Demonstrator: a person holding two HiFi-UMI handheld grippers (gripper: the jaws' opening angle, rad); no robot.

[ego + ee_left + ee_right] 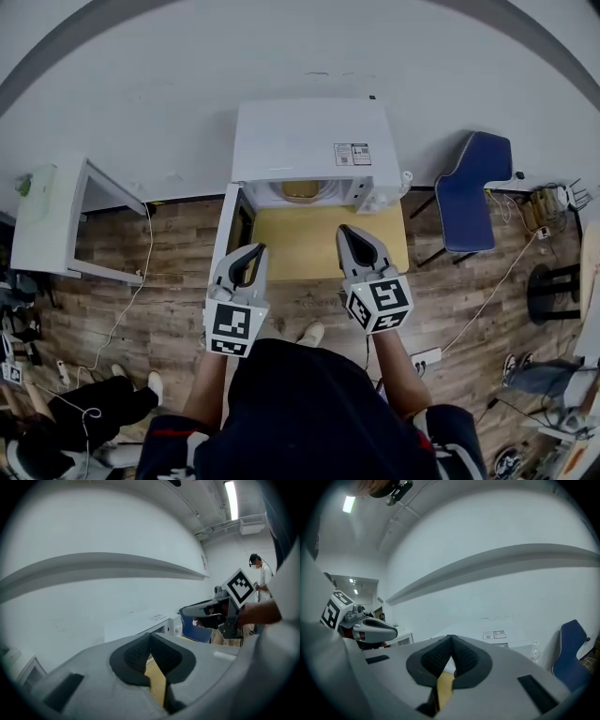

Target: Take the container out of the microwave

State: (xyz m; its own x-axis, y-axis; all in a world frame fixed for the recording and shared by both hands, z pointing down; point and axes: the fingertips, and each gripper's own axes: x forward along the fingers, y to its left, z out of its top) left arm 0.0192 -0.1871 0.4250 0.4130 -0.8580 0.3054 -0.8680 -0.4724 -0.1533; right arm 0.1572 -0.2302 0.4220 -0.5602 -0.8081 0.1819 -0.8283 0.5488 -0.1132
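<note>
A white microwave (305,141) stands at the back of a small yellow table (300,248), its door (232,225) swung open to the left. Inside the cavity a yellowish container (301,191) shows only in part. My left gripper (258,248) hovers over the table's left front, close to the open door, shut and empty; its pads (140,651) meet at the tip. My right gripper (345,230) hangs over the table's right half in front of the cavity, also shut with nothing between its pads (463,656). Both point toward the microwave, short of it.
A blue chair (473,192) stands right of the table and a white open cabinet (56,220) at the left. Cables and a power strip (427,357) lie on the wood floor. A person (260,573) stands far back in the left gripper view.
</note>
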